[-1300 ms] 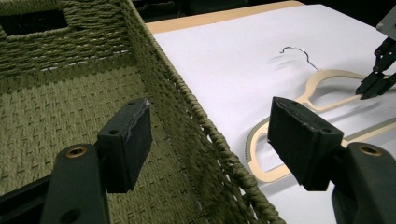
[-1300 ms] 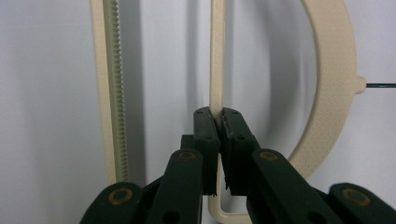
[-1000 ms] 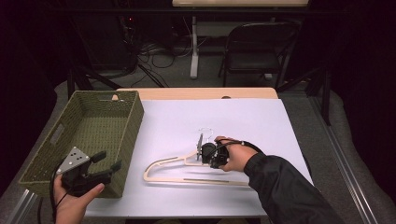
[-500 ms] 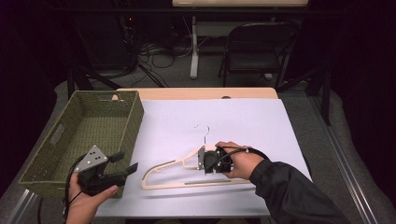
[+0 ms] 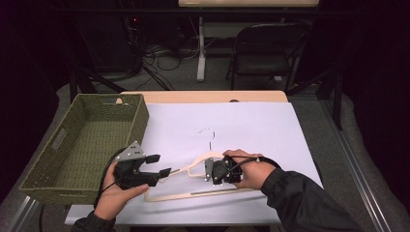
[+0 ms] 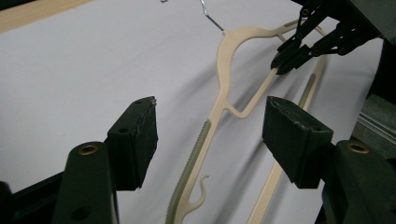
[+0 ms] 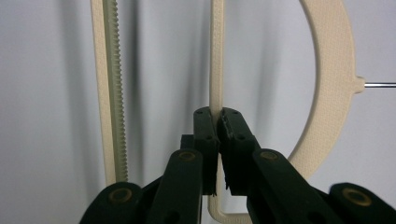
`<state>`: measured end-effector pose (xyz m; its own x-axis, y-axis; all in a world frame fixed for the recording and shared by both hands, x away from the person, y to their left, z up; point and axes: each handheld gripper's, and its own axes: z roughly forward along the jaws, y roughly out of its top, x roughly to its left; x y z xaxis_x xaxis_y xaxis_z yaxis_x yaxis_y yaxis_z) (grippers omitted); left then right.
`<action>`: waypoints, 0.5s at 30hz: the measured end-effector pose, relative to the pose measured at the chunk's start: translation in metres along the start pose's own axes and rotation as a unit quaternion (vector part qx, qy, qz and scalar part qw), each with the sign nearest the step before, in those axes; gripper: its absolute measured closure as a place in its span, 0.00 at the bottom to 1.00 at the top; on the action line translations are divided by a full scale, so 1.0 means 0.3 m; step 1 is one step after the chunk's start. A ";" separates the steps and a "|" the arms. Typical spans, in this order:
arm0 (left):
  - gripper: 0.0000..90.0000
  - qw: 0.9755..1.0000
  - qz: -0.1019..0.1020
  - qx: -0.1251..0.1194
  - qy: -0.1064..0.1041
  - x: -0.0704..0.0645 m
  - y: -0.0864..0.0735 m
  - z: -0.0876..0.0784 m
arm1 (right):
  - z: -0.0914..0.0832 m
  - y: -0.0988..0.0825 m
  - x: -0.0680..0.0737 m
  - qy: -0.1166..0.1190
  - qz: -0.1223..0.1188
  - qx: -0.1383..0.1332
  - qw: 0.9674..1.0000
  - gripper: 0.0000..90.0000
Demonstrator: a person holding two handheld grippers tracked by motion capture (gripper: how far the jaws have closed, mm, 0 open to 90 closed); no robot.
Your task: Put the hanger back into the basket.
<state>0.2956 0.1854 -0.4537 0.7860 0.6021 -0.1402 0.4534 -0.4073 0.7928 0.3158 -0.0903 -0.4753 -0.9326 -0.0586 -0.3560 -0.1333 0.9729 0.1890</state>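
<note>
The cream hanger lies flat near the counter's front edge, with bare white surface beyond it. The right gripper has its jaws clamped on a thin inner bar of the hanger. The left gripper hovers with jaws spread wide over the hanger's other arm, just beside the woven basket. A folding chair stands behind.

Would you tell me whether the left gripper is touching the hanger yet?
Apart. The left gripper view shows the left gripper open, its pads off the hanger.
</note>
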 end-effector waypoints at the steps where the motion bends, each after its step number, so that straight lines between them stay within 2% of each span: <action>1: 0.40 1.000 0.001 0.000 -0.008 0.003 0.005 0.014 | -0.002 0.001 -0.001 0.001 0.000 0.000 1.000 0.95; 4: 0.42 1.000 0.005 0.001 -0.023 0.011 0.017 0.055 | -0.001 0.002 0.002 -0.001 -0.002 -0.004 1.000 0.95; 7: 0.42 0.999 0.012 0.014 -0.033 0.021 0.028 0.095 | -0.001 0.005 0.006 -0.003 -0.005 0.000 1.000 0.95; 8: 0.42 0.999 0.011 0.018 -0.038 0.026 0.030 0.107 | -0.001 0.005 0.009 -0.003 0.000 0.003 1.000 0.95; 10: 0.42 0.999 0.003 0.028 -0.046 0.037 0.031 0.132 | 0.001 0.005 0.006 -0.004 -0.008 -0.002 1.000 0.95; 15: 0.43 0.997 -0.001 0.056 -0.051 0.052 0.029 0.187 | 0.008 0.006 0.005 -0.002 -0.009 -0.009 1.000 0.95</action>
<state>0.3354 0.1527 -0.4823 0.8212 0.5322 -0.2060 0.4947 -0.4839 0.7219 0.3151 -0.0880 -0.4776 -0.9284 -0.0751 -0.3640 -0.1563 0.9674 0.1992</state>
